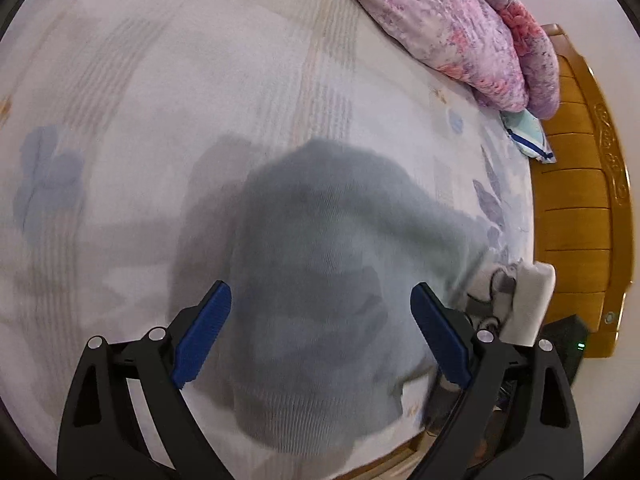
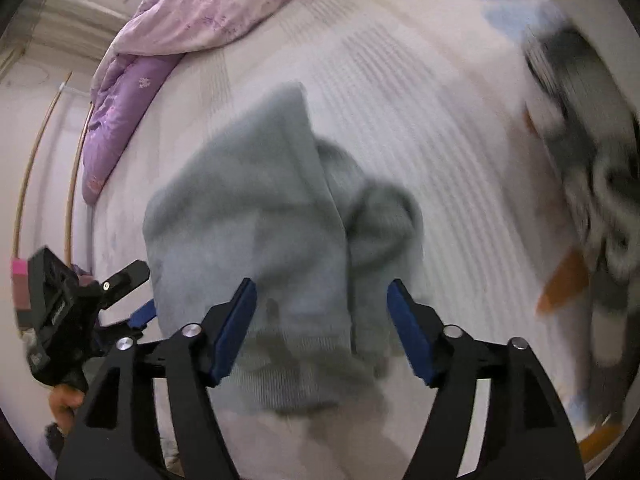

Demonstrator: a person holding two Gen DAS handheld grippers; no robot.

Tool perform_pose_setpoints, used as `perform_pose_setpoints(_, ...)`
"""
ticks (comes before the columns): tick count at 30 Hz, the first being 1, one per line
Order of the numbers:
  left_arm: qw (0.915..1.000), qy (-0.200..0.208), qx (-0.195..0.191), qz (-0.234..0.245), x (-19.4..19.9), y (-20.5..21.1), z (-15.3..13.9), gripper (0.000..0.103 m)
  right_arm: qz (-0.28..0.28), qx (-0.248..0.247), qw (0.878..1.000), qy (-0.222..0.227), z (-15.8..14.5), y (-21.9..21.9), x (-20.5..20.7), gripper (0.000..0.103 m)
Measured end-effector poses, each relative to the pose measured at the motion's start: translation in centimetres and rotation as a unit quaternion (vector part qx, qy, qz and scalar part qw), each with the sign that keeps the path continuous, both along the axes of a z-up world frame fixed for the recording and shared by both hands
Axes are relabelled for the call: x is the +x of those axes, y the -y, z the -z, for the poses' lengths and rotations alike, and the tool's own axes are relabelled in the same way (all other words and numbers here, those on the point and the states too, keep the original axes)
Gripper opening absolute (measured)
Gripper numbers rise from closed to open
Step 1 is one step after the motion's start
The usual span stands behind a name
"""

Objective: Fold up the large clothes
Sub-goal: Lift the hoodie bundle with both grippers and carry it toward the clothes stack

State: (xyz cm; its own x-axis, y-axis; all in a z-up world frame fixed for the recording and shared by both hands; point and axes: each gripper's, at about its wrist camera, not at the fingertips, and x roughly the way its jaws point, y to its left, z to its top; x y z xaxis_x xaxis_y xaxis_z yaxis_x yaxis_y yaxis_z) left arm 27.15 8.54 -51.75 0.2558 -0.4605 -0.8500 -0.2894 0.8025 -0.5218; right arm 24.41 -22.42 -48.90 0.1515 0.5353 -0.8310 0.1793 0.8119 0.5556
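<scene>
Both the left gripper [image 1: 320, 336] and right gripper [image 2: 322, 328] hang open over the bunched grey sweater [image 1: 320, 264] near the bed [image 1: 160, 80] edge; pinch corners, spread flat first.

Soft indoor light — motion blur, fisheye-warped edges.

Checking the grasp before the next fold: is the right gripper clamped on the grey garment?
No: the right gripper has its blue pads spread wide apart above the grey garment, pinching no cloth.
</scene>
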Motion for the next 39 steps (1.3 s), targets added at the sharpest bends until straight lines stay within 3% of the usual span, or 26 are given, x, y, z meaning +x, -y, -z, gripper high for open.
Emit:
perform_pose_setpoints(3, 0.9997, -0.023, 0.007, 0.009, -1.9, 0.6, 1.4, 0.092, 0.045, 0.053, 0.996, -0.051, 3.1, 1.2, -1.9, 0.068)
perform_pose_setpoints(5, 0.9995, -0.030, 0.007, 0.006, -2.3, 0.9, 2.3, 0.092, 0.070, 0.094, 0.991, -0.064, 5.4, 1.6, -2.7, 0.068)
perform_pose_setpoints(9, 0.9984, -0.030, 0.043, 0.021, -1.8, 1.7, 3.4, 0.092, 0.084, 0.142, 0.984, -0.073, 7.9, 1.6, -2.7, 0.069)
perform_pose_setpoints(13, 0.9987, -0.042, 0.020, 0.023, -0.9, 1.3, 4.6, 0.095, 0.080, 0.170, 0.980, -0.069, 9.4, 1.1, -1.9, 0.085)
perform_pose_setpoints(16, 0.9988, -0.042, 0.007, 0.023, -0.7, 0.9, 4.8, 0.095, 0.080, 0.189, 0.976, -0.068, 9.4, 0.9, -1.8, 0.085)
perform_pose_setpoints(19, 0.9989, -0.044, -0.009, 0.015, -0.9, 0.7, 5.0, 0.094, 0.098, 0.230, 0.964, -0.093, 10.2, 1.2, -2.3, 0.083)
perform_pose_setpoints(23, 0.9987, -0.043, -0.027, 0.008, -1.4, 0.4, 5.4, 0.093, 0.115, 0.239, 0.960, -0.088, 11.0, 1.2, -2.6, 0.082)
perform_pose_setpoints(24, 0.9988, -0.038, -0.030, 0.010, -1.3, 0.4, 5.3, 0.091, 0.111, 0.244, 0.959, -0.086, 11.1, 1.1, -2.3, 0.081)
perform_pose_setpoints(25, 0.9988, -0.035, -0.032, 0.012, -1.2, 0.4, 5.2, 0.089, 0.108, 0.250, 0.958, -0.086, 11.2, 1.2, -2.4, 0.071)
perform_pose_setpoints(26, 0.9987, -0.036, -0.034, 0.011, -1.2, 0.5, 5.2, 0.086, 0.112, 0.273, 0.951, -0.088, 11.3, 1.2, -2.3, 0.052)
perform_pose_setpoints(30, 0.9984, -0.037, -0.039, 0.016, -1.2, 0.1, 5.0, 0.082, 0.133, 0.285, 0.945, -0.091, 11.9, 1.5, -3.0, 0.049)
perform_pose_setpoints(33, 0.9984, -0.036, -0.041, 0.017, -1.0, 0.1, 5.0, 0.081, 0.159, 0.328, 0.924, -0.111, 13.7, 1.6, -3.5, 0.049)
perform_pose_setpoints(34, 0.9983, -0.036, -0.042, 0.017, -0.9, 0.1, 5.0, 0.081, 0.158, 0.329, 0.925, -0.108, 13.7, 1.6, -3.5, 0.047)
perform_pose_setpoints(36, 0.9986, -0.030, -0.037, 0.025, -0.9, 0.4, 4.8, 0.077, 0.148, 0.307, 0.936, -0.086, 12.3, 1.7, -3.6, 0.028)
perform_pose_setpoints(39, 0.9987, 0.001, -0.017, 0.049, -1.1, 0.7, 3.0, 0.070, 0.121, 0.253, 0.959, -0.029, 7.9, 1.5, -3.8, 0.023)
